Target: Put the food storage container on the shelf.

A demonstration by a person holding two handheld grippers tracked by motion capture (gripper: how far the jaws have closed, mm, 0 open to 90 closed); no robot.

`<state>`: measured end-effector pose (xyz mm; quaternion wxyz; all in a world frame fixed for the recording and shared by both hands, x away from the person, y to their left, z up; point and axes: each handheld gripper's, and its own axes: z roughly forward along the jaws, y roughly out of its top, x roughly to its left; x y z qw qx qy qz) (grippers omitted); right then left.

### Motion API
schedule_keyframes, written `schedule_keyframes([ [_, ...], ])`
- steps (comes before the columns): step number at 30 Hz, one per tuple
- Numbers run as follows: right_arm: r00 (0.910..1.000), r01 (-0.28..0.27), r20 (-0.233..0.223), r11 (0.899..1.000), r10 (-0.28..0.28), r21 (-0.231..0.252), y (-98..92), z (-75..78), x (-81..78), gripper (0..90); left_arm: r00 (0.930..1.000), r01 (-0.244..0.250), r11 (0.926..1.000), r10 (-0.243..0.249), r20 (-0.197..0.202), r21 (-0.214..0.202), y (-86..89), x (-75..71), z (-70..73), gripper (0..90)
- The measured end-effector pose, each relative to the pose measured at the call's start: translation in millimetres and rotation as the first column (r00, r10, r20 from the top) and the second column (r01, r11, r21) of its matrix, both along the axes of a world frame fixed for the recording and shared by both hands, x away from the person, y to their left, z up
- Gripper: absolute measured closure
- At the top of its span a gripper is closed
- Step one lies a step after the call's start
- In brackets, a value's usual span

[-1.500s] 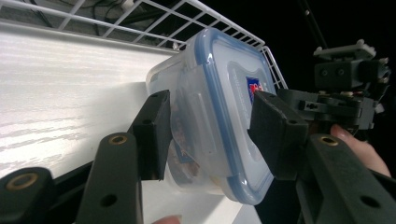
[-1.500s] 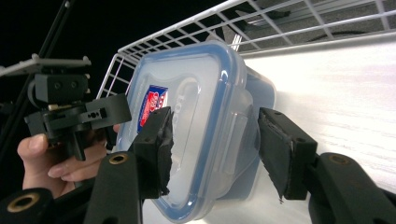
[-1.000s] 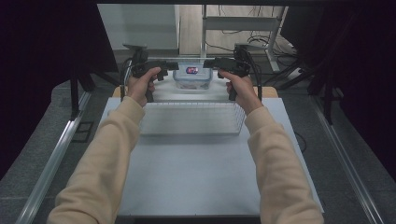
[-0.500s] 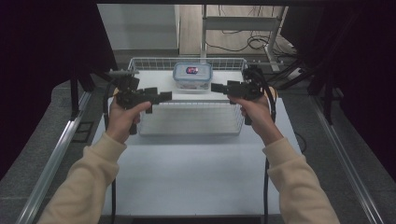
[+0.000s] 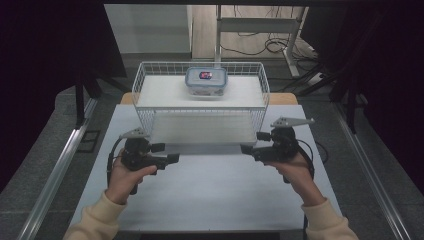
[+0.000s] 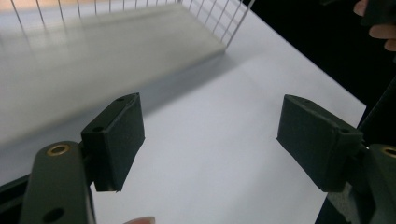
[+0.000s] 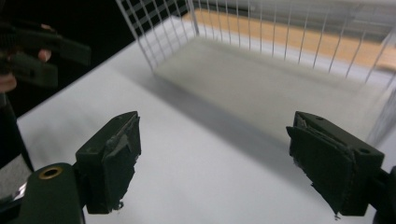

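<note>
**Two claws poised at the near corners of a wire basket**

A person seated at a pale surface [image 5: 210, 195] holds a two-jaw tool in each hand, both pointing inward toward one another across the near edge of a white wire basket [image 5: 145, 100]. The left claw [image 5: 172, 159] sits just beside the basket's near left corner; the right claw [image 5: 246, 149] sits just beside its near right corner. Neither one touches the wire.

In the left gripper view, the left claw [image 6: 210, 140] stands with its jaws well apart and nothing but bare surface between them; the jaws have just been closing a little. In the right gripper view, the right claw [image 7: 212, 161] is likewise spread wide over bare surface, and its jaws have just been closing slightly too. The rubber pads [image 7: 122, 161] on the right claw look worn and frayed at their edges.

The basket stands at the middle of the surface toward its far side, lined with a pale sheet. Inside it, against the far wall and near the centre, lies a clear lidded container [image 5: 206, 81] with a small dark label on top. It rests well apart from both claws.

Cream sleeves [image 5: 97, 220] enter from the near edge. Cables [image 5: 280, 45] lie on the floor beyond the surface.
</note>
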<state>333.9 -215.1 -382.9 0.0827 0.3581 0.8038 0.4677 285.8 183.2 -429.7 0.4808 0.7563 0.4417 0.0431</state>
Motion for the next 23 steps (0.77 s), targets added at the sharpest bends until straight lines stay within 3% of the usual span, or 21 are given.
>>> schedule_keyframes([
  [1, 0.9999, 0.001, -0.013, 1.0, -0.002, -0.023, -5.6, -11.7, -9.4, 17.2, 0.9999, -0.004, 0.9999, 0.004, -0.016, 0.011, 1.4, -5.5, -10.0, 23.6],
  [2, 0.9999, 0.001, -0.013, 1.0, -0.002, -0.023, -5.6, -11.7, -9.4, 17.2, 0.9999, -0.004, 0.9999, 0.004, -0.016, 0.011, 1.4, -5.5, -10.0, 23.6],
  [3, 0.9996, 0.009, -0.028, 0.998, -0.011, -0.059, -8.8, -22.8, -18.3, 17.5, 0.9997, -0.005, 0.9997, 0.005, -0.024, 0.023, 1.1, -7.7, -14.7, 23.6],
  [4, 0.9996, 0.009, -0.028, 0.998, -0.011, -0.059, -8.8, -22.8, -18.3, 17.5, 0.9996, -0.003, 0.9993, 0.004, -0.029, 0.037, 0.4, -9.7, -19.4, 23.6],
  [9, 0.9976, -0.013, -0.069, 0.991, 0.003, -0.137, -11.0, -52.4, -30.9, 17.7, 0.9971, -0.017, 0.9954, 0.024, -0.072, 0.094, 5.0, -13.6, -42.2, 23.8],
  [18, 0.9946, 0.016, -0.1, 0.993, -0.028, -0.121, -23.2, -70.1, -28.9, 18.1, 0.9957, -0.048, 0.995, 0.055, -0.075, 0.087, 13.2, -16.7, -46.7, 24.0],
  [23, 0.9974, 0.019, -0.067, 0.994, -0.026, -0.11, -27.4, -70.6, -29.8, 17.9, 0.9935, -0.068, 0.9934, 0.076, -0.085, 0.092, 16.5, -15.9, -50.3, 24.0],
])
